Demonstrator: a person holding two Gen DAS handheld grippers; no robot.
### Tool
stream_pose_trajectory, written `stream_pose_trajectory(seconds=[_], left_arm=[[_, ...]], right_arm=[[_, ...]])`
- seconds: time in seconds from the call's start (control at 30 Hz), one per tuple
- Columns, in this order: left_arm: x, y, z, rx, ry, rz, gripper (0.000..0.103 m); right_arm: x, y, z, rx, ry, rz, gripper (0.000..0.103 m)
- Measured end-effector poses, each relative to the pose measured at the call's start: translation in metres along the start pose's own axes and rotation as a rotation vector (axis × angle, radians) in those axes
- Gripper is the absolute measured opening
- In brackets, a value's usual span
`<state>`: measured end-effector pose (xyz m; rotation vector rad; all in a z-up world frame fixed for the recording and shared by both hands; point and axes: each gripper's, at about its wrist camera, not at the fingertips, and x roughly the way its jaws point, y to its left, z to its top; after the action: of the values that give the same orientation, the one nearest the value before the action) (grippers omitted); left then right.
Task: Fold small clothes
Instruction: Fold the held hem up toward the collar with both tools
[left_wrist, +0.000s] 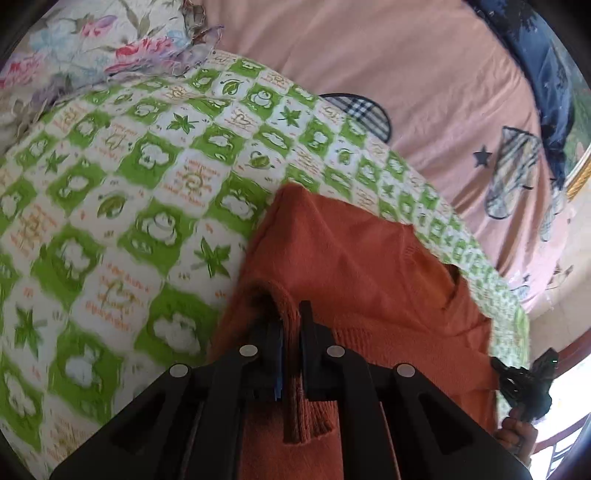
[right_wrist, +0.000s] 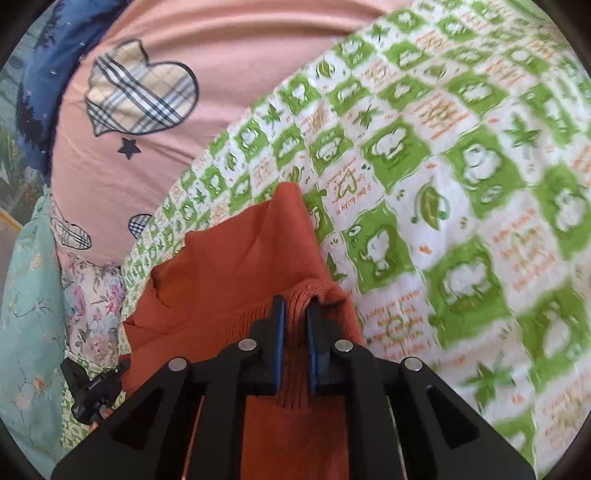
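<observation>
left gripper (left_wrist: 291, 325) fingers clamp orange sweater (left_wrist: 354, 266) hem | right gripper (right_wrist: 295, 325) likewise — quilt (right_wrist: 461, 184) print illegible

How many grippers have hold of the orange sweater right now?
2. The left gripper is shut on a ribbed edge of the orange sweater; the right gripper is shut on another ribbed edge, over the green checked blanket.
</observation>
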<state>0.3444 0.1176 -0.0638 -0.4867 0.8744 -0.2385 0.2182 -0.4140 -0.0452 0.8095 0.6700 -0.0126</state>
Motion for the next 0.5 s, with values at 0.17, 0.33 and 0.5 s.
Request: stream_pose_trajectory(seconds=[0.17,0.33,0.5], left_arm=[[-0.036,-0.039,-0.061,0.153,0.043,-0.093,0.019],[0.005,-0.082,-0.090,0.312,0.189,-0.031,0.022],[0.044,-0.107,-0.037,0.348,0.205,0.074,0.021]], right_arm=[[-0.021,0.049,-0.049,-0.241,0.038,0.107,0.015],[0.031,0.090,-0.090,-0.535,0.247,-0.004,0.015],[0.060,0.084,-0.035,-0.458,0.134,-0.189,0.011]])
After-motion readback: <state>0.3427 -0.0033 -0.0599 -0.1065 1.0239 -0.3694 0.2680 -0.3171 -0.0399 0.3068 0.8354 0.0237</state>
